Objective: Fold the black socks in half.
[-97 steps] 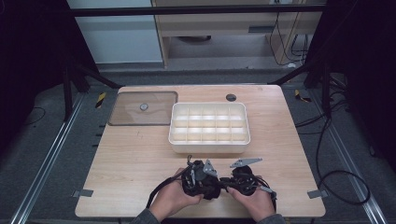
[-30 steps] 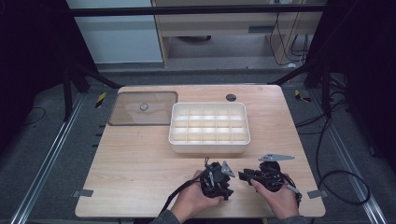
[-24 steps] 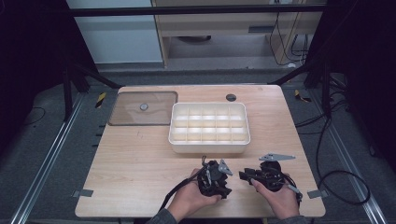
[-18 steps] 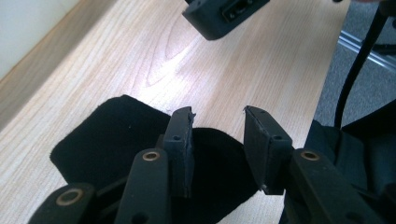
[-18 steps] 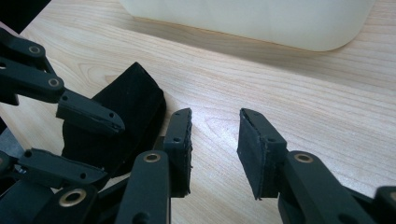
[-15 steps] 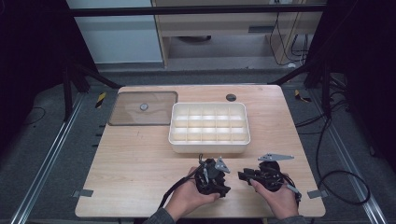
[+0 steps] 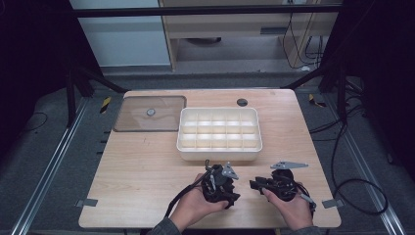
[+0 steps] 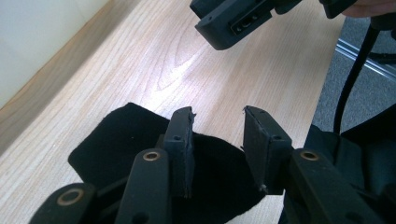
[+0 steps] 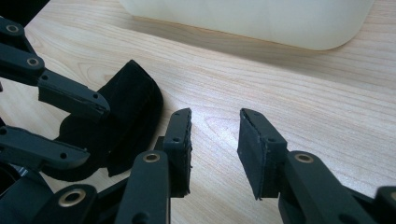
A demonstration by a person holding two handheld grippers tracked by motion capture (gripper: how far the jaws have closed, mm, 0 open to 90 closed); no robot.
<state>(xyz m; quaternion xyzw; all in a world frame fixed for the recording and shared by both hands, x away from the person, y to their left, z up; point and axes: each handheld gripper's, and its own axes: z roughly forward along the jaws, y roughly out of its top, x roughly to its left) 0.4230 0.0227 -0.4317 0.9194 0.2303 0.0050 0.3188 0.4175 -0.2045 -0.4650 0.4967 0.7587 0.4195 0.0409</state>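
Handling of the cloth: small black felt-like fabric patch (image 8: 116, 135), judged light, limp and non-fragile; it will fold and drag rather than lift flat.
Grip point: a free edge or the raised fold (image 9: 133, 102), pinched from the side.
Location: flat on the pale wooden table (image 7: 142, 171), at the near edge, in front of the cream compartment tray (image 7: 220, 154).
Left gripper (image 8: 217, 121): jaws part-open, just been opening; patch lies beneath them, not pressed.
Right gripper (image 9: 215, 121): jaws part-open over bare wood, holding nothing.
Hidden: patch outline is covered by both sets of jaws; its full shape and thickness cannot be told.
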